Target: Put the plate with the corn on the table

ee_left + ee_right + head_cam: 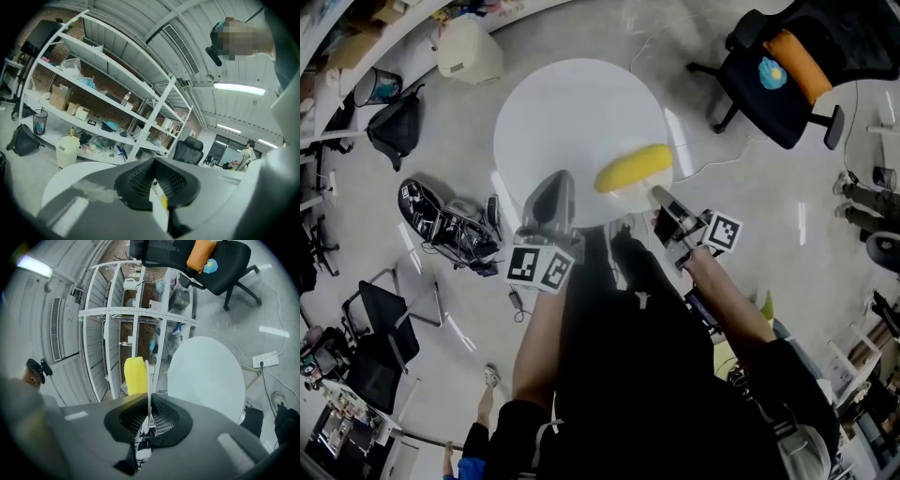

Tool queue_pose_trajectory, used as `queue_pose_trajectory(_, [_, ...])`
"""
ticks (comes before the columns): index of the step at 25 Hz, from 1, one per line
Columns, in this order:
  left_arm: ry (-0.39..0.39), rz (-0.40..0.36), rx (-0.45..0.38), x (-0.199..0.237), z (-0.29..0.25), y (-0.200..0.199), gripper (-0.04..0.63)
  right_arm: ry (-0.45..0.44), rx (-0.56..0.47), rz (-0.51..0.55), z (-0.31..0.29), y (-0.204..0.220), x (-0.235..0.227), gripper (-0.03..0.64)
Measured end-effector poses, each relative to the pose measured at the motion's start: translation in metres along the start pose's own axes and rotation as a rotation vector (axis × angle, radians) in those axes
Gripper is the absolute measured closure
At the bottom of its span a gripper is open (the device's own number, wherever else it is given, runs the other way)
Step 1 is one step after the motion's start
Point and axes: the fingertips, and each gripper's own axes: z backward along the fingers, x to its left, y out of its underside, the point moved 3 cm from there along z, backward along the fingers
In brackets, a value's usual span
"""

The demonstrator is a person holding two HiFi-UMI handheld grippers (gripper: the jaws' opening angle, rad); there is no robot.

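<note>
A yellow corn cob [633,167] lies on a white plate [623,202], held over the near edge of the round white table [572,112]. My left gripper [558,192] is shut on the plate's left rim, and my right gripper [661,197] is shut on its right rim. In the left gripper view the plate's white edge [158,204] runs between the dark pads, with a sliver of yellow beside it. The right gripper view shows the plate [149,385] edge-on in the jaws, the corn [135,376] to its left and the table [206,376] to its right.
A black office chair [778,66] with an orange cushion stands at the far right. Left of the table, a white bin [469,47], a black bag [394,127] and loose gear [441,220] sit on the floor. White shelving [108,93] lines the wall.
</note>
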Motion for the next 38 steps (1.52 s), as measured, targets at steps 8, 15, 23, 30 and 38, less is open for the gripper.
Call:
queue_pose_trajectory(8, [-0.012, 0.012, 0.004, 0.018, -0.016, 0.009, 0.589, -0.013, 0.043, 0.014, -0.024, -0.010, -0.015, 0.592])
queue_pose_trajectory(15, [-0.022, 0.022, 0.008, 0.037, -0.027, 0.023, 0.590, -0.012, 0.063, 0.015, -0.040, -0.017, -0.034, 0.592])
queue_pose_trajectory(23, [-0.015, 0.039, 0.021, 0.052, -0.036, 0.045, 0.590, 0.004, 0.069, 0.011, -0.050, -0.016, -0.062, 0.592])
queue_pose_trajectory(30, [-0.016, 0.050, 0.031, 0.069, -0.043, 0.056, 0.591, 0.006, 0.077, 0.010, -0.063, -0.015, -0.081, 0.592])
queue_pose_trajectory(38, [-0.007, 0.055, 0.046, 0.083, -0.055, 0.067, 0.591, 0.013, 0.065, -0.005, -0.075, -0.019, -0.103, 0.592])
